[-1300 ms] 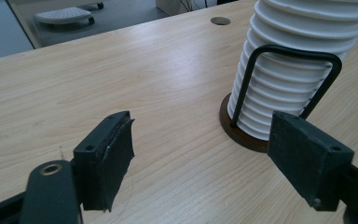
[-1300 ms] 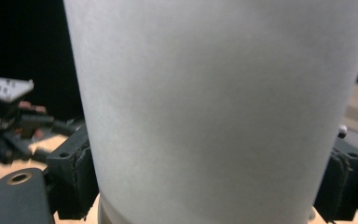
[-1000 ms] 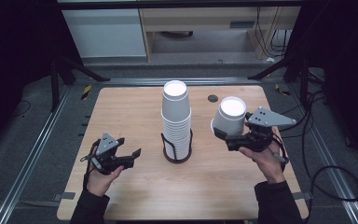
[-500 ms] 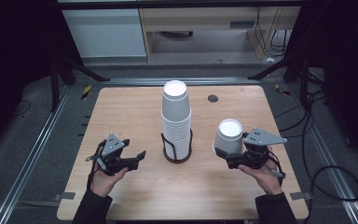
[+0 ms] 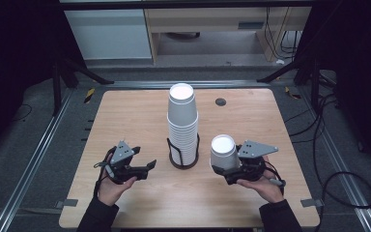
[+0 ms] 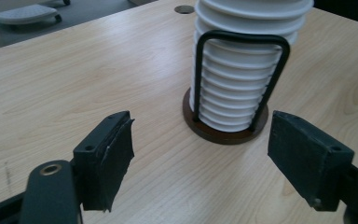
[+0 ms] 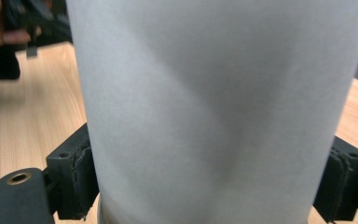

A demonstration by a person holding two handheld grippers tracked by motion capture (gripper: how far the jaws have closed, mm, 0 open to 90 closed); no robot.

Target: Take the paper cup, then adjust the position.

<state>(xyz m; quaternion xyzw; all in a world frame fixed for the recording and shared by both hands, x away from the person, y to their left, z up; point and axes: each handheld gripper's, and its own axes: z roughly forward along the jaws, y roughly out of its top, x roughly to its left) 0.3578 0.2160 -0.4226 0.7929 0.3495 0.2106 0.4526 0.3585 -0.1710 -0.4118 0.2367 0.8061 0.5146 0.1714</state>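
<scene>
A tall stack of white paper cups (image 5: 182, 123) stands in a black wire holder (image 5: 183, 157) at the table's middle; the stack (image 6: 247, 70) and the holder (image 6: 223, 130) are close ahead in the left gripper view. My right gripper (image 5: 223, 168) is shut on a single white cup (image 5: 222, 151), right of the stack and near the front edge. That cup (image 7: 214, 107) sits between the right gripper's (image 7: 209, 182) black pads. Whether the cup touches the table I cannot tell. My left gripper (image 5: 147, 166) is open left of the holder, its jaws (image 6: 200, 154) wide apart with nothing between them.
The wooden table (image 5: 125, 116) has a small dark round grommet (image 5: 220, 102) at the back right. Metal rails and cables run along both sides on the floor. A white cabinet (image 5: 108, 34) stands behind the table.
My right gripper has brought the single cup down and toward the near edge, closer to the stack. The left gripper has shifted slightly right and stays open.
</scene>
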